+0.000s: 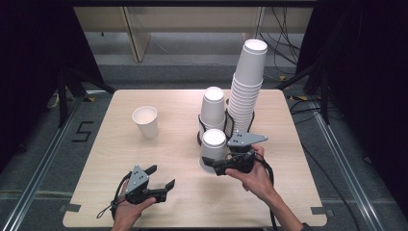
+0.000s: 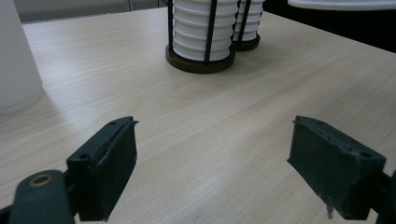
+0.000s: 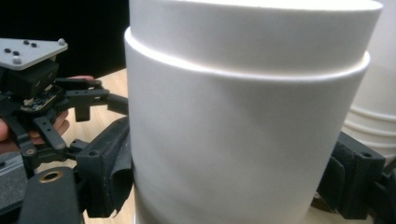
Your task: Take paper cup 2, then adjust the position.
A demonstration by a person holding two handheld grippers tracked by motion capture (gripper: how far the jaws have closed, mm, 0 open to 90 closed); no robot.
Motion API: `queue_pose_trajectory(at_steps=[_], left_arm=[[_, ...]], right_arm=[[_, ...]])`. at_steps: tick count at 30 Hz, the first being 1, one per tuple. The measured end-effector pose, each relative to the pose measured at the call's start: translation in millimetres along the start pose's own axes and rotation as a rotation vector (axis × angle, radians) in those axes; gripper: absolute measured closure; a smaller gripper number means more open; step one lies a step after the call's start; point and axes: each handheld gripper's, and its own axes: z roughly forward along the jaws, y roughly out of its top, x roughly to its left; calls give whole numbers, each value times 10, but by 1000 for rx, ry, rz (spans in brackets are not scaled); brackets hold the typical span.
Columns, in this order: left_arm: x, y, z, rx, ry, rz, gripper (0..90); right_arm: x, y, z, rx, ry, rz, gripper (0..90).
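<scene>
We hold the right gripper clamped on an upside-down paper cup, which stands just in front of the two wire holders near the middle of the table, toward its right edge. In the right gripper view this cup seems to be two cups nested, with a step line near the top, so we should squeeze only lightly, otherwise the thin wall will buckle. We judge the step is to set this cup down; we should keep it upright and lower it straight until its rim sits flat, clear of the holders. The left gripper rests near the front edge with jaws apart and nothing between them; a single upright cup stands toward the far left corner.
</scene>
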Motion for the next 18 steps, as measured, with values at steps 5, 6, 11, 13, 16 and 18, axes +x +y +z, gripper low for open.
queue_pose_trajectory(at_steps=[5,6,11,13,16,18], left_arm=[[-2,0,1,-2,-2,1,146],[-2,0,1,-1,-1,3,147],[-3,2,1,-1,-2,3,147],[-5,3,-4,3,3,3,146],[-4,2,0,-1,-1,1,146],[-9,5,-10,4,2,8,147]], right_arm=[[54,-38,65,11,15,0,178],[51,-45,84,3,28,-10,178],[76,-63,116,11,26,-22,178],[80,-68,127,22,35,-23,178],[106,-82,133,36,39,14,177],[107,-80,132,28,44,14,177]])
